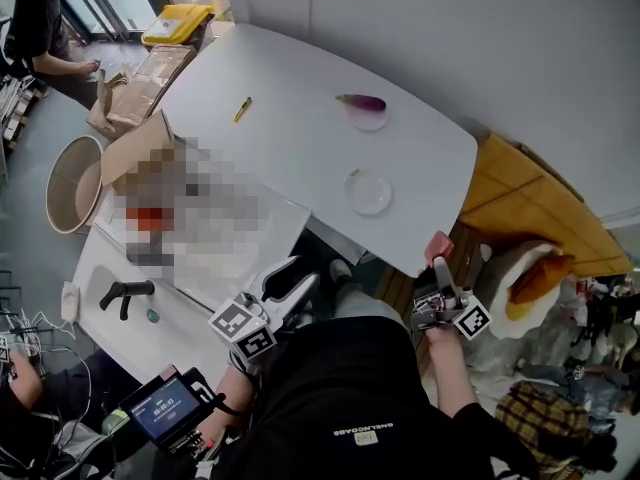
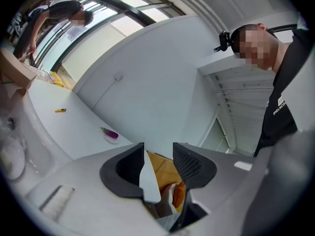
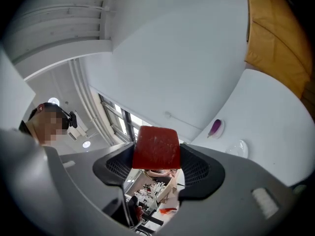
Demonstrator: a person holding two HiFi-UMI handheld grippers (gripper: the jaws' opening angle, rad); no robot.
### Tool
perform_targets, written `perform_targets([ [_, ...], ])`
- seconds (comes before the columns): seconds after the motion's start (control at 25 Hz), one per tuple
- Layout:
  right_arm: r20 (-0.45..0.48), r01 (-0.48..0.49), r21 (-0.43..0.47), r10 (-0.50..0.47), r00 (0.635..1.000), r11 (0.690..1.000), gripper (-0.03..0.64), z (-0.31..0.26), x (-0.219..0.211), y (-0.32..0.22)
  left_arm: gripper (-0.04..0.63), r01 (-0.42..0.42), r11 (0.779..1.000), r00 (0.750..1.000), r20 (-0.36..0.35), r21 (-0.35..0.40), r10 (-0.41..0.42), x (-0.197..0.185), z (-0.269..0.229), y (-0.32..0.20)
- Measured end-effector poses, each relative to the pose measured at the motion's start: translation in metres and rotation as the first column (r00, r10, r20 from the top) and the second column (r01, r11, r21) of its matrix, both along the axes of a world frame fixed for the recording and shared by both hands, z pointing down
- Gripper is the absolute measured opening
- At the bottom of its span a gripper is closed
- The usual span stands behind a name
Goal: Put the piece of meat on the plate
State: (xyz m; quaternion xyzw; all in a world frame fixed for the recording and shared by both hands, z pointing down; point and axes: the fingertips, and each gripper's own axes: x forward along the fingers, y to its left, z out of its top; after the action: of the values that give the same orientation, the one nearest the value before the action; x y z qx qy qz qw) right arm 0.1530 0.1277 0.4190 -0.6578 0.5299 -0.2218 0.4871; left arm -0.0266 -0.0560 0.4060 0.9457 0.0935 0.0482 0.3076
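Right gripper grips red meat, small in head view.

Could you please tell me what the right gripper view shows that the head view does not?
Only the right gripper view: the ribbed pads pressing both sides of the red piece of meat. Only the head view: the left gripper, a yellow pen and a cardboard box. Both: the white table, the eggplant and the empty plate.
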Motion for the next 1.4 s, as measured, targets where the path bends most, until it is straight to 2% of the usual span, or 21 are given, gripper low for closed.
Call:
perform_targets([
  [0.4,0.048,0.079,-0.001,-0.079,0.996,0.997,0.290,0.017,0.055,-0.036,0.176,0.077,0.997,0.997,0.015,0.012,-0.077,0.031,-0.003,-0.021],
  [0.6,0.083,0.132,-0.005,-0.131,0.988,0.991,0.290,0.035,0.072,-0.058,0.164,0.116,0.993,0.992,0.045,0.021,-0.117,0.038,0.001,-0.033],
  [0.76,0.085,0.190,-0.042,-0.186,0.979,0.981,0.290,0.054,0.085,-0.076,0.150,0.151,0.988,0.985,0.079,0.036,-0.154,0.044,0.004,-0.039],
  [1.04,0.103,0.299,-0.130,-0.287,0.952,0.945,0.290,0.098,0.108,-0.096,0.114,0.176,0.983,0.970,0.163,0.044,-0.181,0.053,0.020,-0.023],
  [1.24,0.116,0.377,-0.195,-0.360,0.926,0.905,0.289,0.129,0.122,-0.116,0.080,0.223,0.973,0.953,0.196,0.056,-0.230,0.055,0.026,-0.021],
  [1.4,0.119,0.432,-0.226,-0.415,0.902,0.873,0.290,0.148,0.135,-0.112,0.067,0.249,0.964,0.941,0.211,0.093,-0.264,0.062,0.033,0.005],
])
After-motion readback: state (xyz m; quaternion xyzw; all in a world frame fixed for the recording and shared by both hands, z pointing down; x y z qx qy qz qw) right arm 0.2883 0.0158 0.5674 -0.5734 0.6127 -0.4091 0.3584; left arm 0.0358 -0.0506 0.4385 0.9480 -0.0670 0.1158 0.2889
